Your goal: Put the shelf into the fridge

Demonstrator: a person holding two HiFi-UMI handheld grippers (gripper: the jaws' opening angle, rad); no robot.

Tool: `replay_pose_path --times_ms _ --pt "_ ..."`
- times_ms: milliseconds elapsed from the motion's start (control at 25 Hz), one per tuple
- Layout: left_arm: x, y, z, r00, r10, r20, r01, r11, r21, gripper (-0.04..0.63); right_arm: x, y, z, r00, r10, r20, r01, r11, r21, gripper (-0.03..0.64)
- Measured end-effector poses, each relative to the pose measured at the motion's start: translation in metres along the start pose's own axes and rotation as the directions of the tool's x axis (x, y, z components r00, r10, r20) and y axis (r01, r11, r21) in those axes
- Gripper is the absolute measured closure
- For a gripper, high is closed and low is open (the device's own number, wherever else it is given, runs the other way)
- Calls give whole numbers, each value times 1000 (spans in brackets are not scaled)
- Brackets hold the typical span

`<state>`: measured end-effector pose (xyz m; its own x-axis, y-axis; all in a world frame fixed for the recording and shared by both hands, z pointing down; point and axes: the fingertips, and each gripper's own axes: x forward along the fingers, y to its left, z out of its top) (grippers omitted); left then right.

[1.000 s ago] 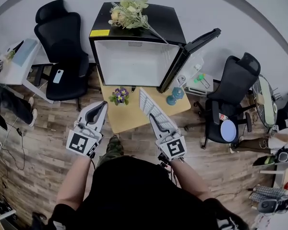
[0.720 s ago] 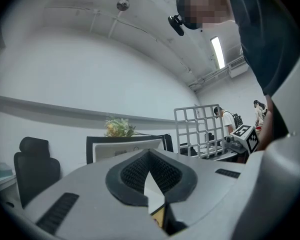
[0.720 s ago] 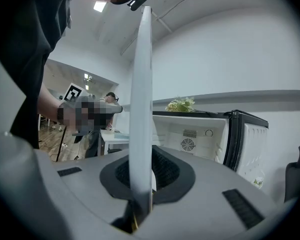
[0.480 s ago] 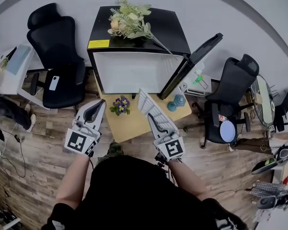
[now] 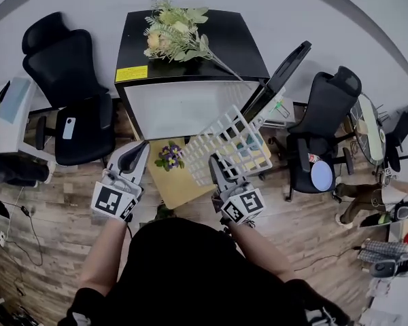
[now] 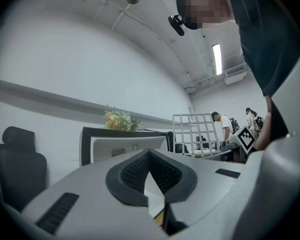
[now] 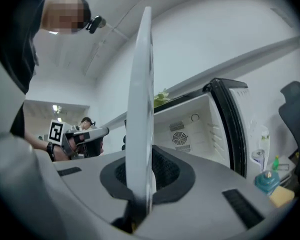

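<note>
Now the white wire shelf [image 5: 226, 143], clamped in the right gripper [image 5: 216, 167], has swung up off the table [image 5: 178, 180] toward the open fridge [image 5: 188, 107] (left gripper [image 5: 139, 149] pinched together, empty), seemingly ready for insertion.

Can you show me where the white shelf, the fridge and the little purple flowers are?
shelf [image 5: 224, 141], head view, middle of its white grid.
fridge [image 5: 183, 107], head view, the white inside wall.
purple flowers [image 5: 168, 153], head view, the blossoms on the table.
</note>
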<state>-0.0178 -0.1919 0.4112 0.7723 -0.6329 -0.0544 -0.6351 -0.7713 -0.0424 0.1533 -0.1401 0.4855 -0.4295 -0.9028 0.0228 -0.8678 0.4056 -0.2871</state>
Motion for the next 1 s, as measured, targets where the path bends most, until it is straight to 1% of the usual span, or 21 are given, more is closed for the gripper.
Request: replay_pose_path --times_ms 120,200,280,360,440,520,600,680,800,840,880,1000 --pt "4 7 -1 1000 -17 -1 17 1000 -1 577 5 -11 0 998 -50 28 47 993 104 577" --pt "6 13 -2 1000 -26 -2 26 1000 2 577 9 -18 0 996 -81 46 72 982 176 578" --pt "8 20 -2 999 -32 -1 32 999 4 577 14 -23 1 991 -114 67 93 961 262 577" --pt "10 26 -2 999 -41 0 41 999 6 577 19 -29 1 985 -146 92 104 927 361 578" --pt "12 31 -1 999 -51 1 51 999 9 577 23 -33 1 977 -177 118 103 879 466 578" --pt "13 36 -2 998 -59 1 59 998 9 577 25 -38 0 967 -209 145 93 822 562 578" --pt "14 41 -3 998 -67 -1 67 998 8 577 28 -42 0 956 -243 167 84 767 636 578" --pt "16 44 -5 997 -79 -5 79 997 7 577 30 -46 -1 946 -275 171 88 727 681 578" --pt "16 48 -7 995 -99 -12 99 995 11 578 35 -49 -3 935 -304 182 80 682 727 577" --pt "16 49 -8 995 -103 -15 103 995 14 577 36 -49 -5 931 -317 183 77 659 748 578" --pt "15 51 -8 994 -107 -17 107 994 16 577 38 -51 -9 925 -333 183 73 628 775 577" --pt "13 57 -9 993 -114 -26 115 993 24 577 45 -53 -16 906 -377 192 34 517 855 578"
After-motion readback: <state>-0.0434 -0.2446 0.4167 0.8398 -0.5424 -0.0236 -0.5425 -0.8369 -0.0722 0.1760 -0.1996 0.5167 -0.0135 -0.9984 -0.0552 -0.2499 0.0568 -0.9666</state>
